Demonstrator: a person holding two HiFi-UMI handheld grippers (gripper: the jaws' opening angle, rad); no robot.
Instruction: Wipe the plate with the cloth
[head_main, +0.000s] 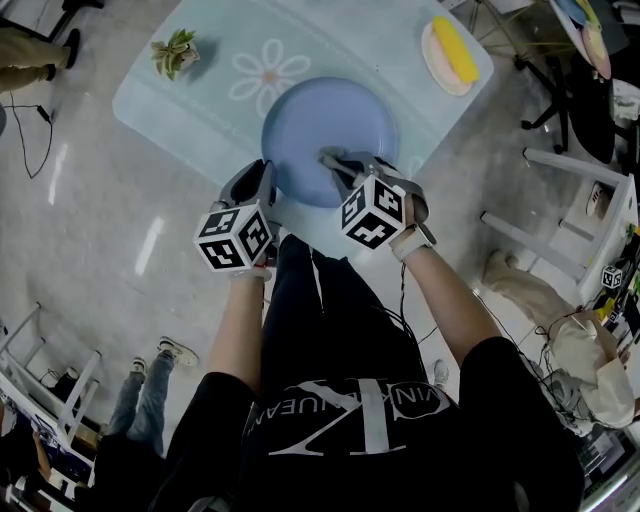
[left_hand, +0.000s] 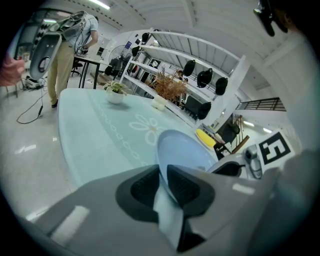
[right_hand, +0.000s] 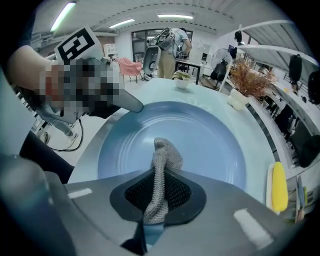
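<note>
A round blue plate lies tilted at the near edge of the pale blue table. My left gripper is shut on the plate's near-left rim; in the left gripper view the thin rim runs between the two dark pads. My right gripper reaches over the plate's near side, shut on a grey knitted cloth. The cloth's free end bunches up ahead of the jaws, over the plate. Whether the cloth touches the plate I cannot tell.
A small potted plant stands at the table's far left. A yellow thing on a small dish sits at the far right corner. White frames stand on the floor to the right, and a person stands behind on the left.
</note>
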